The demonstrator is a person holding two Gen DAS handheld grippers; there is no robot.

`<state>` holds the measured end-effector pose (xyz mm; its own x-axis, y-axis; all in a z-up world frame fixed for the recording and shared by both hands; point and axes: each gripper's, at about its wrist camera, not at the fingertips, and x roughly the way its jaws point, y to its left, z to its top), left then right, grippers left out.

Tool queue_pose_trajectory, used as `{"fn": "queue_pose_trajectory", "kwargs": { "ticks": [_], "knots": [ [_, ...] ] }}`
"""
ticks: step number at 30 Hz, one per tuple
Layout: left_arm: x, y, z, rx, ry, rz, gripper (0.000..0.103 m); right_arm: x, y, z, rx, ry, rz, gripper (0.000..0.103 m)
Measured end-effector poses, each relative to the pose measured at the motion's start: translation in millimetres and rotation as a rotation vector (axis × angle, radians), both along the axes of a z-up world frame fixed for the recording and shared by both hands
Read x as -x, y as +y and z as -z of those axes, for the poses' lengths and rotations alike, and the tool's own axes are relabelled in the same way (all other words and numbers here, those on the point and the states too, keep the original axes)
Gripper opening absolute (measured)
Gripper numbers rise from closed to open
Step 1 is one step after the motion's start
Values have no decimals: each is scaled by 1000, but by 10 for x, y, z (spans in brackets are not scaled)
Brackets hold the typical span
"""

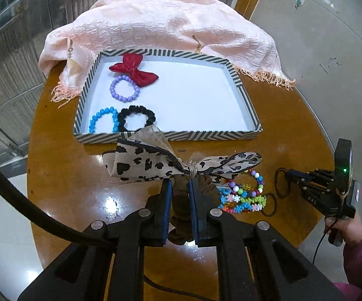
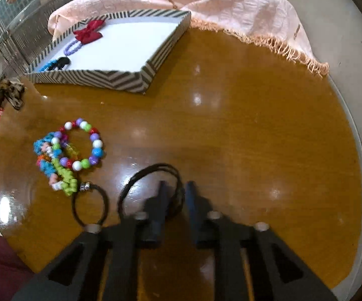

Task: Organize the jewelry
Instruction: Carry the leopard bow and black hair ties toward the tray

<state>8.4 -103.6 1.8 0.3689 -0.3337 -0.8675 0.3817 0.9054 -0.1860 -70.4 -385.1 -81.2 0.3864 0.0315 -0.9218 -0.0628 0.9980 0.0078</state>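
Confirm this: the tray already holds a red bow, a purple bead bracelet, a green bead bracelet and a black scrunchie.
One detail is wrong. Beside the black scrunchie, the bracelet is blue, not green, as the left wrist view shows. The rest stands: the striped tray holds the red bow and the purple bead bracelet.

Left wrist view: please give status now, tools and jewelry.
Left tool shut on brown scrunchie with leopard-print bow. Right tool open around thin black hair tie. Striped tray ahead, nothing in the way.

The tray [image 1: 241,135] sits mid-frame on the bench [image 1: 63,175], cloth [image 1: 161,22] behind it, bead bracelets [image 1: 243,195] at lower right.
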Motion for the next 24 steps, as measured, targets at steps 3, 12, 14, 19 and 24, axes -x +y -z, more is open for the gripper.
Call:
{"fn": "queue_pose_trajectory", "kwargs": {
  "ticks": [3,12,14,19,24],
  "knots": [
    [-40,43,-46,14,-4,-14,0,-10,-48,-6,-47,8,17,3],
    [-182,135,-253,42,-41,-42,0,-200,-27,-733,-143,-139,-4,3],
    [-231,126,-279,40,-48,-45,0,-282,19,-869,-151,-169,-18,3],
    [-360,88,-318,41,-56,-54,0,-584,176,-1160,-172,-255,-51,3],
    [-516,42,-333,45,-59,-71,0,-902,397,-1327,-155,-289,-118,3]
  ]
}}
